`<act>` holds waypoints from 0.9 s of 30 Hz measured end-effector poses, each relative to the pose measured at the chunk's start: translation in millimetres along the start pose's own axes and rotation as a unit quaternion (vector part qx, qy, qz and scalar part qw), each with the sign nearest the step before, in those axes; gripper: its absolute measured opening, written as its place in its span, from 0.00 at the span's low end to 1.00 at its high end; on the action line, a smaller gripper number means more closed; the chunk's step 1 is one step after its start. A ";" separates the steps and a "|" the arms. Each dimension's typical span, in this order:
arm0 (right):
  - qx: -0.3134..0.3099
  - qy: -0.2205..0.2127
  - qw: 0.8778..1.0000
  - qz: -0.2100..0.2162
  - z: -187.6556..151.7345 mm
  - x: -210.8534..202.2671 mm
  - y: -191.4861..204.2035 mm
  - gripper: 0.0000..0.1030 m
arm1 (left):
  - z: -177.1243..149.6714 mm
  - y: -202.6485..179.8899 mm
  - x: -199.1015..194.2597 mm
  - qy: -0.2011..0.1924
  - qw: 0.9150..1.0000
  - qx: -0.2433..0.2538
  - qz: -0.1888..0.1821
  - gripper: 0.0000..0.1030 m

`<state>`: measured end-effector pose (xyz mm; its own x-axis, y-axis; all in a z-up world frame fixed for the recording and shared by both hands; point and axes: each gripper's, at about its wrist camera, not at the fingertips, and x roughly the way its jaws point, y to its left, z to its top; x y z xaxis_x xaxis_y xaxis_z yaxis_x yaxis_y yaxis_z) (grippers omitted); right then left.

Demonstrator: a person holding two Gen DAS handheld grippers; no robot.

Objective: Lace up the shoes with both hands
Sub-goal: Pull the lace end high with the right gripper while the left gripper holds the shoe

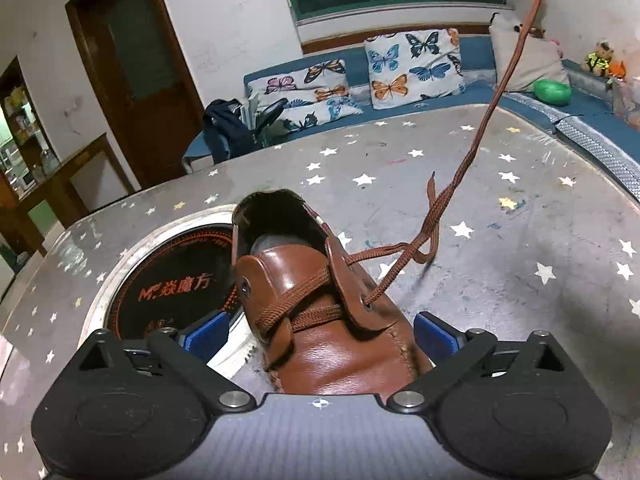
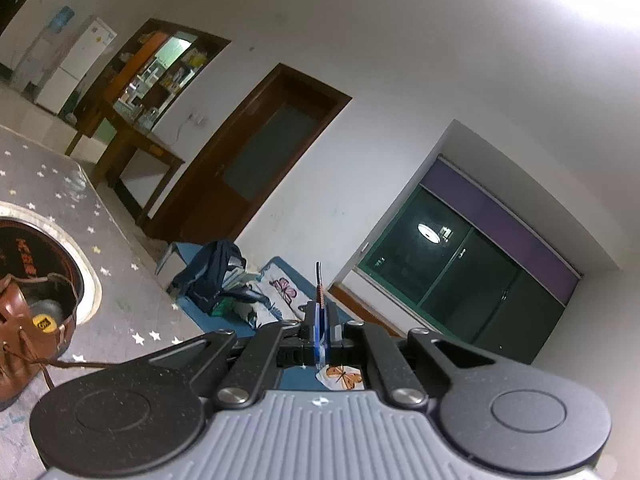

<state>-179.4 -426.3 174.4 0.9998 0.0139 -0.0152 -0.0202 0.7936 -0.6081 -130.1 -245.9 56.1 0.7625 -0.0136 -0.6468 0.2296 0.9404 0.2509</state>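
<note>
A brown leather shoe (image 1: 332, 332) stands on the star-patterned table (image 1: 500, 240), toe towards me. My left gripper (image 1: 320, 338) is open, its blue pads on either side of the shoe's toe part. A brown lace (image 1: 480, 140) runs from the right eyelet up and out of the top right of the left wrist view; its other end lies looped beside the shoe. My right gripper (image 2: 320, 320) is shut on the lace tip (image 2: 319, 288), raised high above the table. The shoe also shows at the left edge of the right wrist view (image 2: 24, 332).
A round black inset with a metal rim (image 1: 172, 276) sits in the table behind the shoe. A blue sofa with butterfly cushions (image 1: 412, 64), a green ball (image 1: 552, 92) and a dark bag (image 1: 228, 120) lie beyond the table's far edge.
</note>
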 end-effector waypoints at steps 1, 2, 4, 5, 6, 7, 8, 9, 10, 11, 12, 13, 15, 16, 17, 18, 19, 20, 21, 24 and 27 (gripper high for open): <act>0.001 -0.002 1.000 0.000 0.3 -0.6 -1.1 0.01 | 0.4 -1.5 1.4 0.002 1.000 0.000 0.005 0.99; 0.002 -0.005 1.000 0.000 0.7 -1.2 -2.2 0.01 | 0.9 -3.0 2.9 0.005 1.000 0.001 0.009 1.00; 0.004 -0.010 1.000 0.000 1.4 -2.3 -4.4 0.01 | 0.8 -5.9 4.4 0.008 1.000 0.003 0.014 1.00; 0.005 -0.012 1.000 0.000 1.8 -2.9 -5.6 0.01 | 0.9 -7.0 5.8 0.011 1.000 0.002 0.014 1.00; 0.007 -0.015 1.000 0.000 2.7 -3.4 -6.9 0.01 | 1.0 -7.9 7.4 0.015 1.000 0.001 0.014 1.00; 0.007 -0.017 1.000 0.000 3.3 -3.8 -7.8 0.01 | 0.6 -8.4 8.4 0.018 1.000 0.000 0.014 1.00; 0.007 -0.019 1.000 -0.001 3.3 -4.1 -8.6 0.01 | 0.3 -9.1 9.9 0.021 1.000 0.000 0.013 1.00; 0.007 -0.020 1.000 0.000 3.6 -4.5 -9.1 0.01 | -0.1 -9.8 11.3 0.023 1.000 0.000 0.015 1.00; 0.006 -0.022 1.000 0.000 3.8 -4.9 -9.5 0.01 | -0.5 -10.7 12.4 0.025 1.000 0.002 0.018 1.00; 0.006 -0.023 1.000 0.000 4.0 -5.0 -9.9 0.01 | -0.9 -11.5 13.5 0.027 0.999 0.003 0.022 1.00; 0.005 -0.024 1.000 0.001 4.1 -5.2 -10.3 0.01 | -0.7 -12.2 14.3 0.029 0.999 0.004 0.025 1.00; 0.004 -0.025 1.000 0.001 4.2 -5.4 -10.6 0.01 | -0.8 -13.1 15.3 0.031 0.999 0.004 0.029 1.00; 0.002 -0.027 1.000 0.001 4.8 -5.0 -10.8 0.01 | -0.2 -14.1 16.3 0.034 0.999 0.003 0.032 1.00; 0.002 -0.029 1.000 0.001 5.4 -5.4 -10.8 0.01 | 0.1 -14.5 16.9 0.034 0.999 0.001 0.033 1.00; 0.003 -0.030 1.000 0.001 6.1 -5.9 -10.8 0.01 | 0.6 -15.0 17.6 0.035 0.999 0.001 0.035 1.00; 0.003 -0.032 0.999 0.001 7.1 -6.7 -10.3 0.01 | 1.0 -15.6 18.3 0.036 0.999 0.001 0.037 1.00; 0.003 -0.033 0.999 0.001 8.1 -7.5 -9.8 0.01 | 1.5 -16.2 18.6 0.036 0.999 0.001 0.039 1.00; 0.003 -0.034 0.999 0.001 9.2 -8.3 -9.2 0.01 | 2.0 -16.9 18.6 0.037 0.999 0.002 0.040 1.00; 0.003 -0.036 0.999 0.001 10.0 -8.6 -8.7 0.01 | 2.3 -17.8 19.0 0.037 0.998 0.003 0.041 1.00; 0.002 -0.040 0.999 0.001 11.9 -9.0 -7.5 0.01 | 3.0 -19.3 20.5 0.039 0.998 0.005 0.043 1.00; 0.000 -0.044 0.999 0.001 14.7 -9.3 -6.1 0.01 | 3.2 -19.6 21.7 0.041 0.998 0.004 0.042 1.00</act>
<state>-188.5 -422.3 190.0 0.9962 0.0691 0.0528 -0.0229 0.7940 -0.6075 -116.1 -265.6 39.5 0.7270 0.0925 -0.6804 0.1722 0.9346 0.3112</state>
